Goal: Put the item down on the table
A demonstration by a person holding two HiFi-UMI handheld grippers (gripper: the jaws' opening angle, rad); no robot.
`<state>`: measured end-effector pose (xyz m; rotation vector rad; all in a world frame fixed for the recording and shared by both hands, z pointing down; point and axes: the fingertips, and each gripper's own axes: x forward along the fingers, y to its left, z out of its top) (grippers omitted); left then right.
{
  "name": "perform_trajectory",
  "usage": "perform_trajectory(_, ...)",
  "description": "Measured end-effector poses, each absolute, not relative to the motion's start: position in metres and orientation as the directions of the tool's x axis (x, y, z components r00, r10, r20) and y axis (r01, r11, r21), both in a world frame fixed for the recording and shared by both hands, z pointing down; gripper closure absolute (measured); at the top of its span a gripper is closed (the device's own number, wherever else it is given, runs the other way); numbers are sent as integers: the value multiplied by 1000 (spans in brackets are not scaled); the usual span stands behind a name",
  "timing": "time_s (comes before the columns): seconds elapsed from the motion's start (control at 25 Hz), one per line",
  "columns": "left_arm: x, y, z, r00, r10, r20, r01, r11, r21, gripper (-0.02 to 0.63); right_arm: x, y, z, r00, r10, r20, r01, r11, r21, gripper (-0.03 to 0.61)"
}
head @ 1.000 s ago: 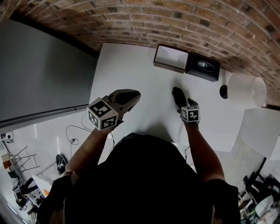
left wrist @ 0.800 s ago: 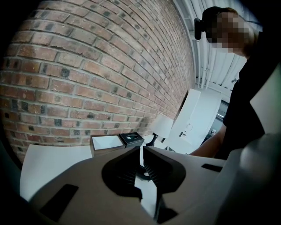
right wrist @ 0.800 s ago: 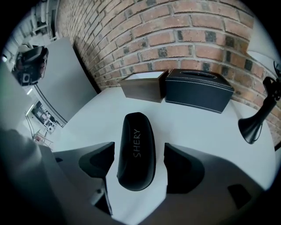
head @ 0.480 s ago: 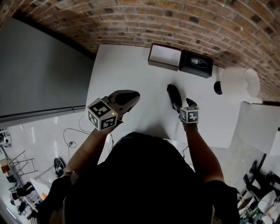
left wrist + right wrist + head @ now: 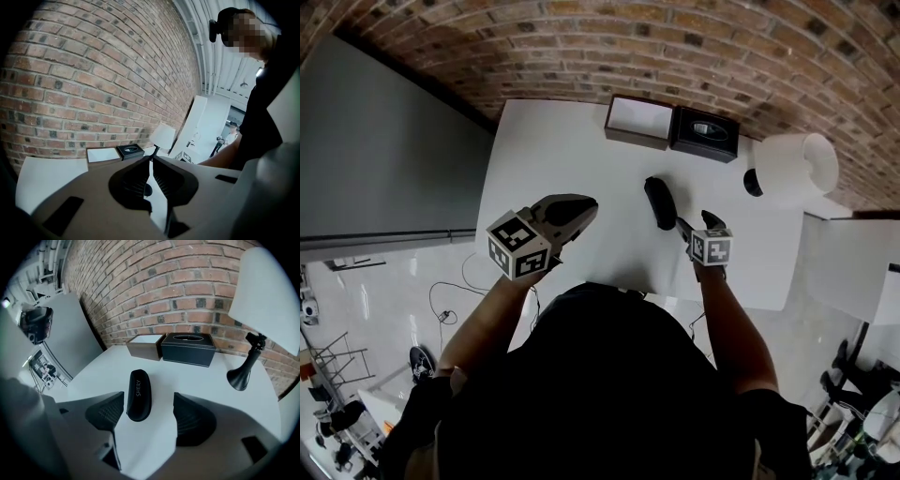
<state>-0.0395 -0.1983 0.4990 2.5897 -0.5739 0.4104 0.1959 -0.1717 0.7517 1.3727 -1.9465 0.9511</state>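
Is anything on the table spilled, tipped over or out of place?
Nothing stands out: the black case lies flat on the table; brown box, black box and lamp stand upright by the wall.

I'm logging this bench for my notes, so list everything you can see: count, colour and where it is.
table: 1, white, against the wall
brick wall: 1, red-brown, behind the table
case: 1, black, lying on the table in front of the right gripper
box: 1, brown with a white top, far edge of the table
tissue box: 1, black, beside the box on its right
lamp: 1, white shade and black base, far right of the table
left gripper: 1, grey, near left of the table, jaws together, empty
right gripper: 1, grey, jaws apart and closing, the case's near end between them, not gripped
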Motion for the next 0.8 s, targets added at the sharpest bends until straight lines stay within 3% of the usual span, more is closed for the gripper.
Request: perform_trajectory(0.8,-15,-144,473,885,-314,343,-426,-843,328,574,226,-122,668,-308,-646,698,-951,207,-228,323)
